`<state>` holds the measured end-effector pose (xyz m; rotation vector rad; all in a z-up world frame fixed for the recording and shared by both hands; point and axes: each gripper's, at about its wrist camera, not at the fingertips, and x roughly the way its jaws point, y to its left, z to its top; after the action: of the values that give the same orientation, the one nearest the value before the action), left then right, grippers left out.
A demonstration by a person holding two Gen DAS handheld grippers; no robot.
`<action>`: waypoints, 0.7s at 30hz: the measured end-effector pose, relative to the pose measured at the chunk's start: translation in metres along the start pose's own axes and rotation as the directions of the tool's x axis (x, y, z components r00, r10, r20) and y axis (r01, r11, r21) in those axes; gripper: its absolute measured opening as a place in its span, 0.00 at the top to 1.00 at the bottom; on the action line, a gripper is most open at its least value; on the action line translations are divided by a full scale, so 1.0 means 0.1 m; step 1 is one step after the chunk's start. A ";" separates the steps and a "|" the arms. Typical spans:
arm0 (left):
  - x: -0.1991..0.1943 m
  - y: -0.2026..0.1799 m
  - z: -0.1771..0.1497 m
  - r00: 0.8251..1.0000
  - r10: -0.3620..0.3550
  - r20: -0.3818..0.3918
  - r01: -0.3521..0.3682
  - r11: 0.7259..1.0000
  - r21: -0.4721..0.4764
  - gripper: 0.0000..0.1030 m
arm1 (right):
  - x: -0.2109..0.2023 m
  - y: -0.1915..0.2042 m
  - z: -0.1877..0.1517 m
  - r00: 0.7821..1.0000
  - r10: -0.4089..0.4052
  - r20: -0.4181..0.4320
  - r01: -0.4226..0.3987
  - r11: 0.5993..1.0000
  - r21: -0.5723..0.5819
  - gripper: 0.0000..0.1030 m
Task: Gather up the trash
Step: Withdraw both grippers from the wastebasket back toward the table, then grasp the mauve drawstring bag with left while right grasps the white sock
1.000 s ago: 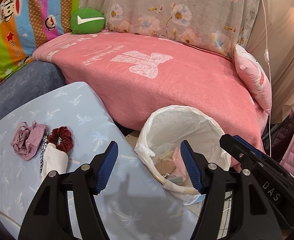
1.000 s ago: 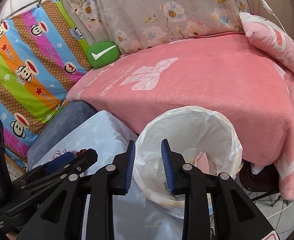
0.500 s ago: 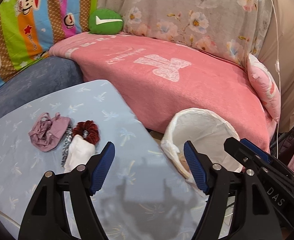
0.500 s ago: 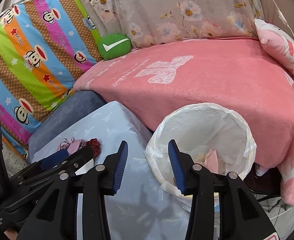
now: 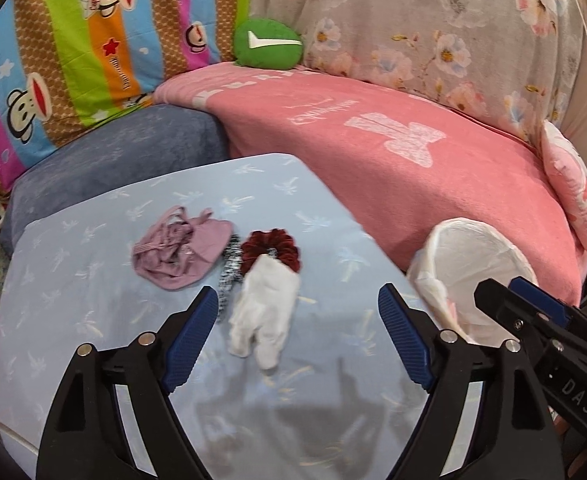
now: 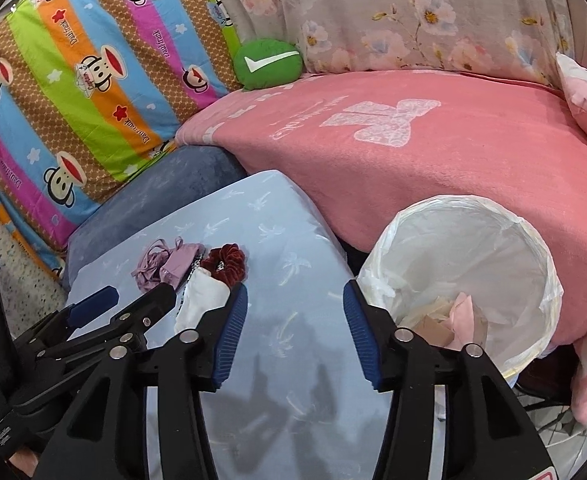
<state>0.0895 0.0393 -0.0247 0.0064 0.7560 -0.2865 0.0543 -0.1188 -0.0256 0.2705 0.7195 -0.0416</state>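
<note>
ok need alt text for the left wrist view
The left gripper, jaws opening and empty, hangs over a pale blue patterned cloth surface above a crumpled white tissue, a dark red velvet scrunchie and a mauve fabric pouch. A white-lined round bin stands right, against a pink blanket.

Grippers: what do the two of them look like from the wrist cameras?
Both alike: left gripper and right gripper have black plastic arms with silver rivets and ribbed blue pads. The right gripper's body, seen from the left wrist, bears white "DAS" lettering.
</note>
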 end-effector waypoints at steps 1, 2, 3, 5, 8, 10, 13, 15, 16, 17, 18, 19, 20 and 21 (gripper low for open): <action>0.00 0.05 -0.01 1.000 0.010 0.000 -0.010 1.000 -0.005 0.23 | 0.03 0.05 -0.02 1.000 0.005 -0.007 -0.005 1.000 -0.009 0.47; 0.01 0.11 -0.01 1.000 0.022 -0.002 -0.022 1.000 -0.011 0.22 | 0.07 0.11 -0.03 1.000 0.010 -0.017 -0.010 1.000 -0.020 0.47; 0.02 0.17 -0.02 0.999 0.033 -0.005 -0.033 0.999 -0.019 0.22 | 0.10 0.15 -0.04 1.000 0.013 -0.025 -0.014 1.000 -0.028 0.47; 0.04 0.30 -0.03 0.999 0.050 -0.012 -0.050 0.998 -0.037 0.22 | 0.18 0.27 -0.07 0.999 0.020 -0.043 -0.022 0.999 -0.046 0.46; 0.07 0.49 -0.04 0.995 0.092 -0.021 -0.094 0.994 -0.061 0.21 | 0.29 0.41 -0.10 0.998 0.026 -0.063 -0.030 0.997 -0.068 0.45; 0.10 0.64 -0.05 0.993 0.118 -0.028 -0.120 0.989 -0.085 0.18 | 0.38 0.50 -0.12 0.997 0.030 -0.077 -0.036 0.996 -0.083 0.42; 0.16 0.86 -0.04 0.987 0.158 -0.038 -0.162 0.980 -0.117 0.15 | 0.51 0.63 -0.14 0.994 0.036 -0.098 -0.046 0.994 -0.101 0.42; 0.21 0.98 -0.03 0.982 0.183 -0.046 -0.188 0.973 -0.134 0.14 | 0.63 0.71 -0.15 0.992 0.039 -0.117 -0.052 0.993 -0.109 0.41; 0.25 1.05 -0.03 0.979 0.195 -0.053 -0.201 0.969 -0.143 0.14 | 0.70 0.75 -0.16 0.991 0.042 -0.128 -0.056 0.992 -0.113 0.39; 0.29 1.11 -0.01 0.977 0.203 -0.062 -0.210 0.966 -0.153 0.14 | 0.75 0.79 -0.17 0.990 0.046 -0.134 -0.062 0.992 -0.114 0.37; 0.34 1.16 0.00 0.976 0.205 -0.070 -0.214 0.963 -0.162 0.13 | 0.82 0.84 -0.17 0.989 0.050 -0.141 -0.066 0.991 -0.117 0.37; 0.39 1.21 0.02 0.975 0.208 -0.079 -0.219 0.961 -0.171 0.13 | 0.87 0.88 -0.17 0.988 0.050 -0.147 -0.068 0.990 -0.120 0.37; 0.42 1.24 0.03 0.974 0.209 -0.084 -0.221 0.959 -0.177 0.13 | 0.93 0.92 -0.18 0.987 0.051 -0.152 -0.070 0.990 -0.126 0.37; 0.46 1.27 0.04 0.974 0.210 -0.087 -0.223 0.958 -0.181 0.13 | 0.98 0.95 -0.18 0.986 0.050 -0.156 -0.071 0.989 -0.130 0.36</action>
<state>0.1566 0.1490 -0.0650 -0.0810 0.8389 -0.0042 0.1292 -0.0167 -0.0808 0.1664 0.8622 0.0869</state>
